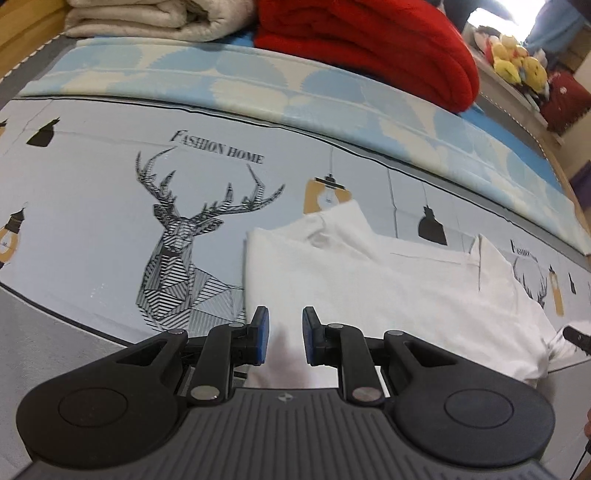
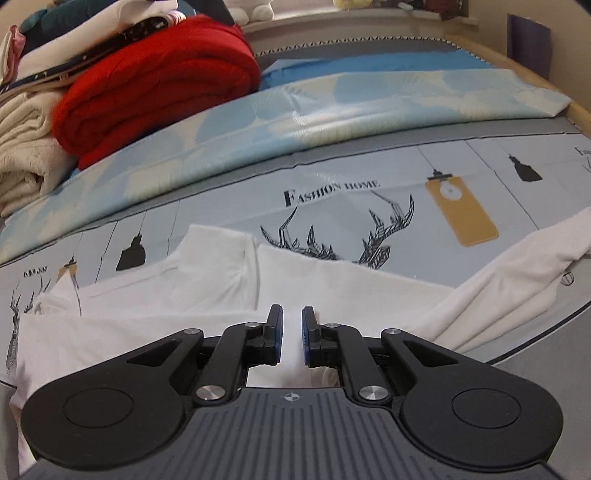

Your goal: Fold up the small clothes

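Note:
A small white garment (image 1: 369, 288) lies flat on a printed bed sheet, its left side folded in to a straight edge. My left gripper (image 1: 284, 334) hovers over its near left part, jaws open with a clear gap, holding nothing. In the right wrist view the same white garment (image 2: 207, 295) spreads across the sheet, with a sleeve (image 2: 517, 266) stretching to the right. My right gripper (image 2: 291, 334) is over the garment's near middle, jaws apart by a narrow gap with white cloth showing between them. The other gripper's tip (image 1: 578, 338) shows at the right edge of the left wrist view.
The sheet has a deer print (image 1: 184, 251) and "Fashion Home" lettering. A blue and cream quilt (image 1: 295, 88) lies behind. A folded red blanket (image 1: 369, 40) and cream blanket (image 1: 147, 18) are stacked at the back. Plush toys (image 1: 517, 62) sit far right.

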The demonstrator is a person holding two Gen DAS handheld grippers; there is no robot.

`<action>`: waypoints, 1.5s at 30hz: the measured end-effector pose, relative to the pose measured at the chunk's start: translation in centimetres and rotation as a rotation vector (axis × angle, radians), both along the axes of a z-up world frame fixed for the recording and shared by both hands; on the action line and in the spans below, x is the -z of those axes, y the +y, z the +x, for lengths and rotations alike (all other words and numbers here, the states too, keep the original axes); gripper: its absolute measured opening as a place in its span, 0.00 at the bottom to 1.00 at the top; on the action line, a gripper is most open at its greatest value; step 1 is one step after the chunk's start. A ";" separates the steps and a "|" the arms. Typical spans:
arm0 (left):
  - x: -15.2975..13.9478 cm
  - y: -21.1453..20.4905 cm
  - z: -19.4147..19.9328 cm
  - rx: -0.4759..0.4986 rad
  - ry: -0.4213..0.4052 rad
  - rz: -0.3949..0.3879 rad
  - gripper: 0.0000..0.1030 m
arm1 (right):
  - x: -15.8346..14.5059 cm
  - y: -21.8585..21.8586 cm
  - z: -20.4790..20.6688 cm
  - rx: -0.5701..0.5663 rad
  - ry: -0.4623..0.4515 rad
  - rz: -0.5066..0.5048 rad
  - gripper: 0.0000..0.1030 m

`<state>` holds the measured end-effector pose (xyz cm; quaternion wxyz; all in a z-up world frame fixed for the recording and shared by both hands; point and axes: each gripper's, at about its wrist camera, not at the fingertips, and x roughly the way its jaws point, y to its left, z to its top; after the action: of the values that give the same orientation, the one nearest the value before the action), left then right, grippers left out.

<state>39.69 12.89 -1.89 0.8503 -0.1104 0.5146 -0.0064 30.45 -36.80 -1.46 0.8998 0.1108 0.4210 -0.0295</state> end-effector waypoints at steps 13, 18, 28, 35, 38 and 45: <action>-0.9 -2.3 0.5 0.042 -0.024 -0.004 0.20 | 3.0 -1.6 0.0 -0.069 0.127 0.063 0.19; -1.9 -3.7 0.4 0.064 -0.051 -0.010 0.20 | 0.9 -6.8 -1.3 0.082 -0.017 0.060 0.23; -1.8 -5.2 0.2 0.090 -0.049 0.021 0.20 | 2.1 -23.9 -6.1 0.612 -0.200 0.135 0.23; -0.8 -5.5 0.4 0.099 -0.025 0.059 0.20 | 4.3 -30.3 -6.4 0.737 -0.244 0.298 0.26; -0.7 -5.7 0.5 0.098 -0.023 0.061 0.20 | 5.4 -31.3 -5.7 0.762 -0.233 0.337 0.26; -0.8 -6.1 0.8 0.104 -0.026 0.057 0.20 | 6.5 -31.3 -3.9 0.741 -0.192 0.338 0.26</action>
<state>40.52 6.83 -1.07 0.8583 -0.0591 0.5084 -0.0371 26.56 -68.09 -7.98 0.8325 0.4032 0.2658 -0.2714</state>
